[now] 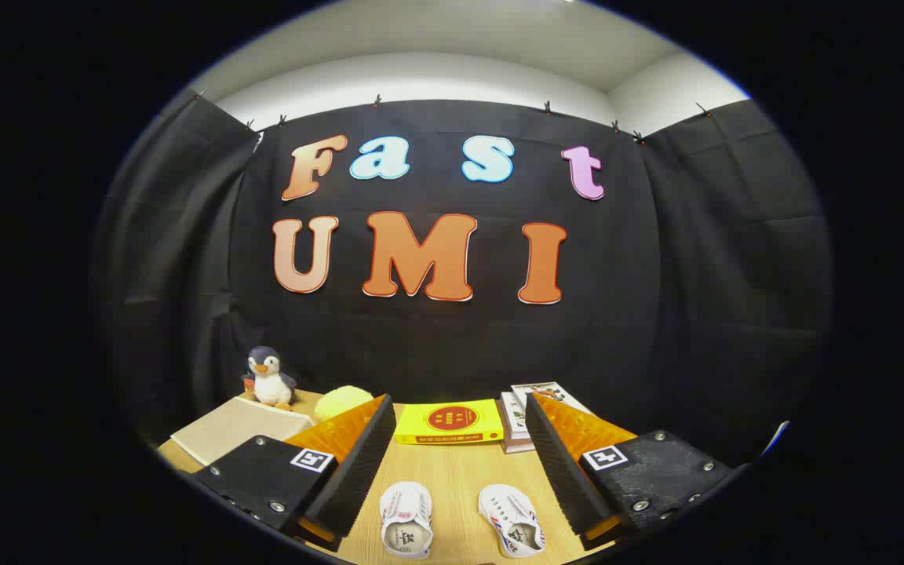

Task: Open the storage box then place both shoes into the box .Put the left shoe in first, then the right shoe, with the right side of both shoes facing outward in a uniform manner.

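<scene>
A: What's biggest here?
B: The wooden table [452, 479], pale with a fine straight grain. A flat beige panel [236, 430] lies on it beyond the left finger.

A: And the gripper [452, 463]?
B: Released, fingers spread wide, ridged inner pads facing each other, nothing held.

A: The shoes?
B: Between the fingers, side by side and apart: left white canvas shoe [406, 518] and right white canvas shoe [512, 519], with printing too small to read.

A: Further back?
B: A glossy yellow book [448, 422] with a red disc, stacked books [526, 416], a fuzzy yellow ball [342, 402], a plush penguin [269, 378].
</scene>
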A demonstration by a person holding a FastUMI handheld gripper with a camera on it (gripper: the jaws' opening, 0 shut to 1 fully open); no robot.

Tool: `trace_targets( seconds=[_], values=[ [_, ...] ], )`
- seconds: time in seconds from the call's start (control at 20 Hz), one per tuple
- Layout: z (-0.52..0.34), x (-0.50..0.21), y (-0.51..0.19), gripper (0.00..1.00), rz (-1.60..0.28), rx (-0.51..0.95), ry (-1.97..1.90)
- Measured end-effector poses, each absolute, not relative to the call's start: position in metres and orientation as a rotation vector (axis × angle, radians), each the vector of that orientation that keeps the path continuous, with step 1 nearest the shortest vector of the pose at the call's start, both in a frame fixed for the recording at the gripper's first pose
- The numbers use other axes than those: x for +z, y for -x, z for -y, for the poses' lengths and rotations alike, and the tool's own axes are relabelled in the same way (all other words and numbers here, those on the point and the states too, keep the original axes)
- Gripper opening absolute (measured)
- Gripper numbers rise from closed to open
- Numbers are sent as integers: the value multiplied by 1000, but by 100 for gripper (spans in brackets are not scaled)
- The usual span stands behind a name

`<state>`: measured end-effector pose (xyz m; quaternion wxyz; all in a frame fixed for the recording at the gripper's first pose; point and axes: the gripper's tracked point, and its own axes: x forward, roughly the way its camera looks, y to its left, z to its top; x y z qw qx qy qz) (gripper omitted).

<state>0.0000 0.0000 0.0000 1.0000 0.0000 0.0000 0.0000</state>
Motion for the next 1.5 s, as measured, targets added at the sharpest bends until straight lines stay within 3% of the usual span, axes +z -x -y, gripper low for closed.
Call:
trace_targets(
  seconds=[0.95,1.35,1.5],
  values=[
    [18,-15,-9,99,-38,30,-17],
    [9,-40,-29,99,-95,105,-103],
    [-15,-66,-35,99,-189,211,-190]
  ],
)
